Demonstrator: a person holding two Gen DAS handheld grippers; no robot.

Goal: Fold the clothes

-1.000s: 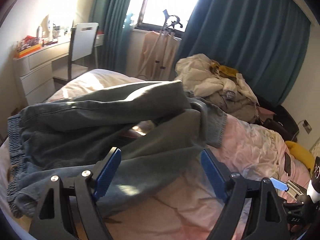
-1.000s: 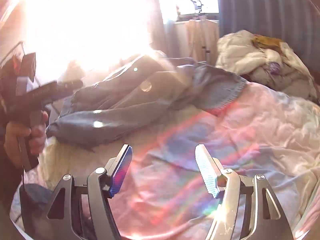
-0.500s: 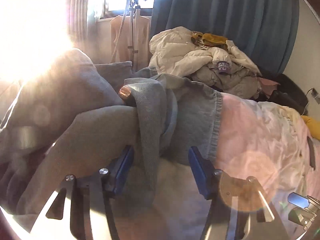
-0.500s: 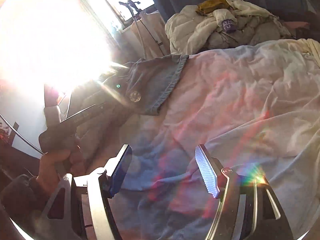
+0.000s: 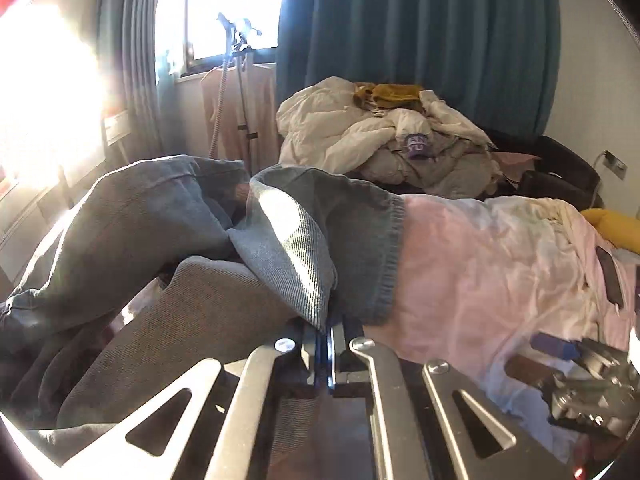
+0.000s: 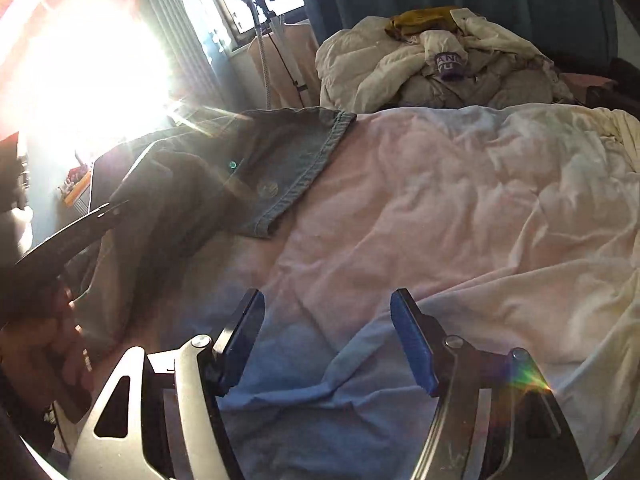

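Grey-blue jeans (image 5: 168, 240) lie crumpled across the left of the bed; their hemmed leg end (image 6: 296, 160) rests on the pink-white duvet (image 6: 440, 208). My left gripper (image 5: 326, 344) is shut on a fold of the jeans, whose cloth (image 5: 296, 264) rises from between the blue pads. In the right wrist view that same gripper appears as a dark arm (image 6: 72, 236) at the left, held by a hand (image 6: 60, 344). My right gripper (image 6: 328, 336) is open above bare duvet, nothing between its fingers. The right gripper also shows low right in the left wrist view (image 5: 576, 364).
A heap of cream and grey clothes (image 5: 392, 140) with a mustard piece on top sits at the head of the bed. A garment steamer stand (image 5: 236, 92) is by the window. Teal curtains (image 5: 420, 32) hang behind. A dark phone-like object (image 5: 610, 280) lies at the duvet's right.
My left gripper moved in onto the jeans and its jaws closed on a fold. The right gripper dropped lower over the duvet and stayed open.
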